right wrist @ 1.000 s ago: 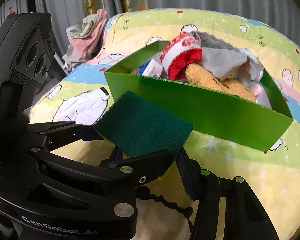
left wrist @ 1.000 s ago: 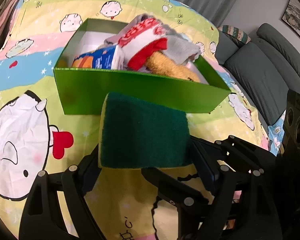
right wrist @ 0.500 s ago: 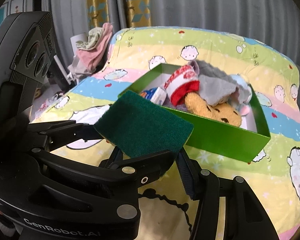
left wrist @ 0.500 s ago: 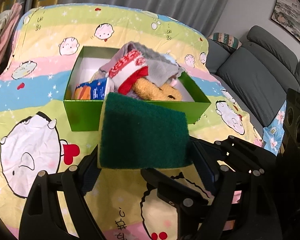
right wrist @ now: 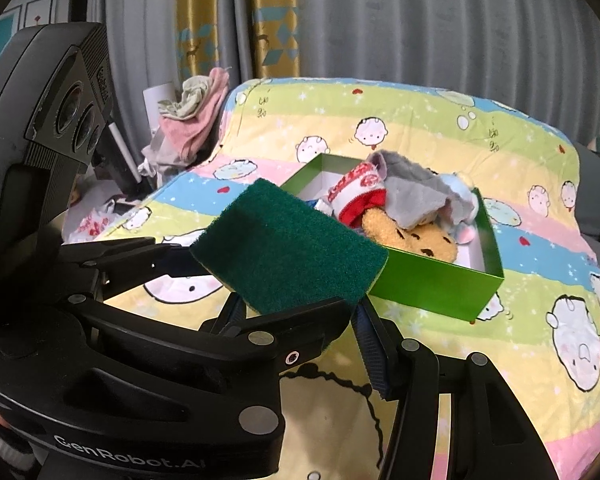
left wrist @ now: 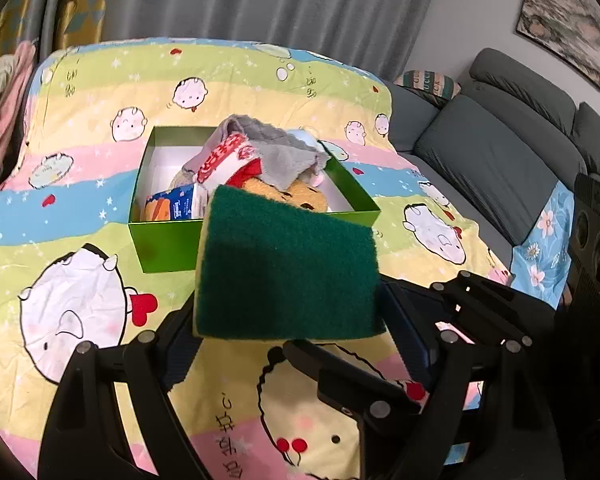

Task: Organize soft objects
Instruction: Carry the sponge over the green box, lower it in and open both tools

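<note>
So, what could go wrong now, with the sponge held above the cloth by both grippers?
1. The sponge is pinched along its edges by the left gripper and the right gripper; if they drift apart, it may slip out.
2. The green box is already heaped with soft toys, so the sponge may slide off.

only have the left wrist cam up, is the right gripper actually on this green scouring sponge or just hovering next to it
Observer: From the right wrist view, the right gripper straddles the near end of the green scouring sponge, with its blue-padded fingers at either side. It looks gripped.
Operator: ok and that yellow fuzzy thing in the box, what is it
Observer: A yellow plush bear. Its face, with dark dots, looks up out of the green cardboard box.
Operator: anything left of the table
Observer: A white pen-like stick leans beside a heap of pink and pale green cloths.
</note>
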